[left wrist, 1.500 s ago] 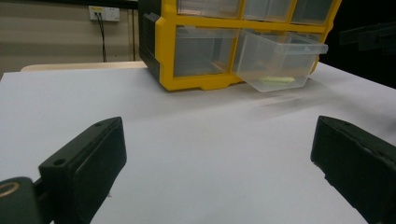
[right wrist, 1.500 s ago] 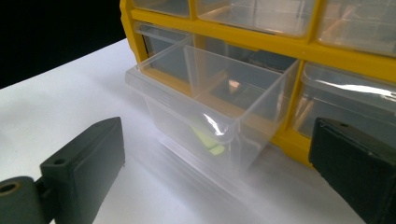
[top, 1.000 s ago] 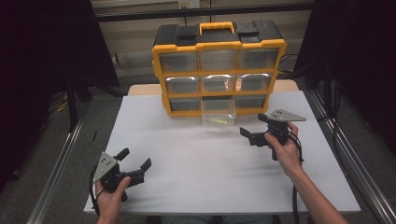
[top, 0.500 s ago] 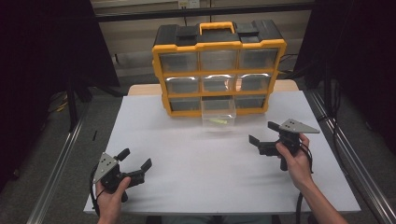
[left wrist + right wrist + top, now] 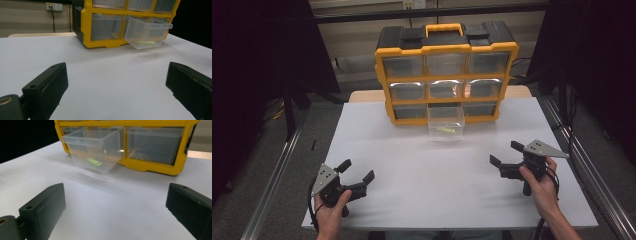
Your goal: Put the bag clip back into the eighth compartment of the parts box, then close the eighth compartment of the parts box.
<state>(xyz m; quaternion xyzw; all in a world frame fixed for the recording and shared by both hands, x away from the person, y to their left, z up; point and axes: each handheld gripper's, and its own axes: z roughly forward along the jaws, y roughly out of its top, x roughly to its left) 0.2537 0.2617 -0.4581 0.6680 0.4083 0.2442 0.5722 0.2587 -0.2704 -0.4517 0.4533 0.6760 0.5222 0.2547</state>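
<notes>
The organizer is glossy yellow and black plastic with clear, shiny plastic drawers; the table is smooth matt white; gripper jaws are matt black plastic

Past our right gripper, its jaws spread wide and empty, we see a clear drawer pulled from the yellow cabinet, holding a green piece.

one yellow drawer cabinet on one white bench. it holds nine clear drawers, three rows of three; one drawer, bottom middle, is pulled out. one small green piece lies inside it. two grippers: left, right, each with two jaws.
</notes>
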